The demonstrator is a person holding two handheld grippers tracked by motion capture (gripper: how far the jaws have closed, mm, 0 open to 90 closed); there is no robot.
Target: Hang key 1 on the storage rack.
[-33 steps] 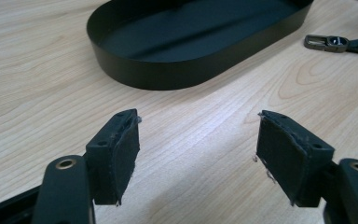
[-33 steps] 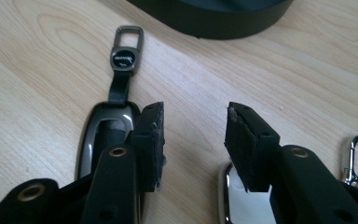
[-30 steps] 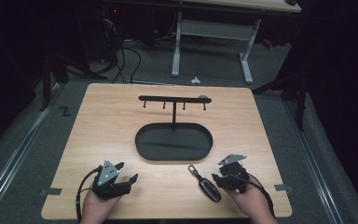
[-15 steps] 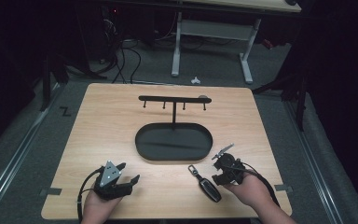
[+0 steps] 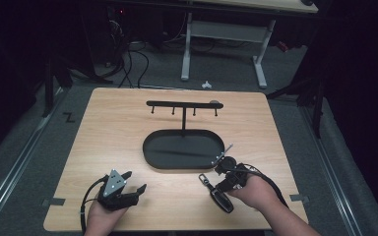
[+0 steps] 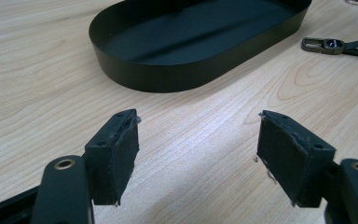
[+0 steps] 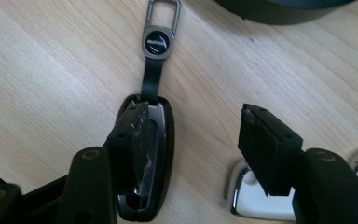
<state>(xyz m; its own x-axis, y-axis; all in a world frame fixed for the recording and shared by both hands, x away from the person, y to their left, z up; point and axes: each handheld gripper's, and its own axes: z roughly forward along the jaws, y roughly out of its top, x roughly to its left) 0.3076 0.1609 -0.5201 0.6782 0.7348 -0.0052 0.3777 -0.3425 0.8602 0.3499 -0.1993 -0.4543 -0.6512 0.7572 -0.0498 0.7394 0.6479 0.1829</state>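
With its jaws just spread wide and empty, the right gripper (image 5: 211, 181) should straddle the key fob (image 7: 145, 154) lying on the tabletop (image 5: 128, 132) near the tray (image 5: 150, 147), then close squarely across it.

- table (image 6: 37, 70): pale wood-look top, smooth, with visible grain
- oval tray (image 6: 168, 77): black, matt wall, faint sheen inside
- key fob (image 7: 161, 140): dark glossy plastic shell, black strap, brushed metal clip
- right gripper (image 7: 193, 133): matt black jaws, worn rough pads
- left gripper (image 6: 198, 149): matt black jaws, fuzzy-edged pads
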